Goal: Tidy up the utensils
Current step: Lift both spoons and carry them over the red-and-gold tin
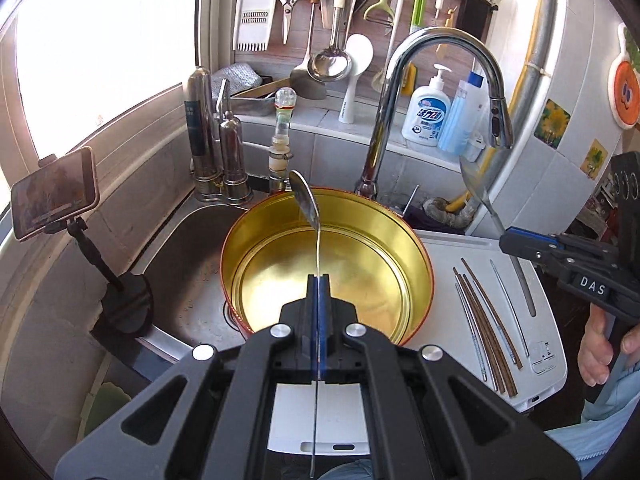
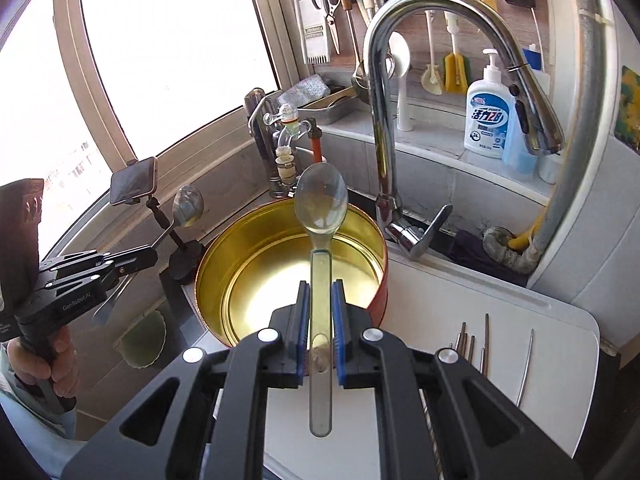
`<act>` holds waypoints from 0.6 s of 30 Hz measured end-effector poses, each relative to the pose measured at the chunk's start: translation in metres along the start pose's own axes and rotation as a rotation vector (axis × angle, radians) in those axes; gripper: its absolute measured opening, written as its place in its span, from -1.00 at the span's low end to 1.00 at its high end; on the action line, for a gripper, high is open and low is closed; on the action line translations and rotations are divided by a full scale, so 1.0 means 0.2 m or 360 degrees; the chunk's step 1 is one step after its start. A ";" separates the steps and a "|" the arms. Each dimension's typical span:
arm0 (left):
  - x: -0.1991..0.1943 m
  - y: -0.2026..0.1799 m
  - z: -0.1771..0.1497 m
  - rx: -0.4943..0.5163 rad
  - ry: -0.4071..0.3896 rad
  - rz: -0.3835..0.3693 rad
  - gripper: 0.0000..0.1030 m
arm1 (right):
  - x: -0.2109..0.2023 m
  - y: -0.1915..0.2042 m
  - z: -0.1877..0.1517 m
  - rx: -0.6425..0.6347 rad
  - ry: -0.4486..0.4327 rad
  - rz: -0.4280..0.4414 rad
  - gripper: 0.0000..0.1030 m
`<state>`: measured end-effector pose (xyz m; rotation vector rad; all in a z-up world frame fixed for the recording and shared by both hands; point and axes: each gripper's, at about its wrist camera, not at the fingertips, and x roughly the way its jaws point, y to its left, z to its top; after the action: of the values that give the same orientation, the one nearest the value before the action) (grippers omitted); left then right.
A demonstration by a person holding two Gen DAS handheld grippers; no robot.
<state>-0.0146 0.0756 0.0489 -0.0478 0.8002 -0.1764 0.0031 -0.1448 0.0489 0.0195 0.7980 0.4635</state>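
Gripped edge-on in the left gripper, a metal spoon is pointing forward, its fingers pressing tight on the thin handle, and its bowl is hanging over the far rim of a round gold tin. That tin is sitting in the steel sink, right against a white board that is lying to its right.

On the other side, the right gripper is clamping a second spoon, bowl facing up; the blue pads are squeezing the handle from both sides. This spoon's bowl is also hovering above the tin's far rim. From the left wrist view, the right gripper is showing at the right edge with its spoon tilting up toward the faucet.

Several chopsticks are lying side by side on the white board, with one thin metal utensil lying just beside them.

A phone on a stand is perching at the sink's left edge. A white soap bottle is standing on the ledge behind the faucet.
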 end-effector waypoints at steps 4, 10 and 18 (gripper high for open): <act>0.00 0.10 0.06 -0.0024 -0.0022 -0.0025 -0.99 | 0.15 0.11 0.13 -0.0006 0.0070 0.0066 -0.77; 0.10 0.17 0.15 -0.0004 0.0029 -0.0108 -0.99 | 0.34 0.16 0.29 0.0052 0.0216 0.0116 -0.77; 0.38 0.20 0.21 -0.0030 0.0219 -0.0231 -0.99 | 0.59 0.11 0.31 0.0131 0.0427 0.0074 -0.77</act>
<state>0.0729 0.0999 0.0201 -0.1124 0.9359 -0.3119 0.1095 -0.0674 0.0162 0.0529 1.0820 0.4831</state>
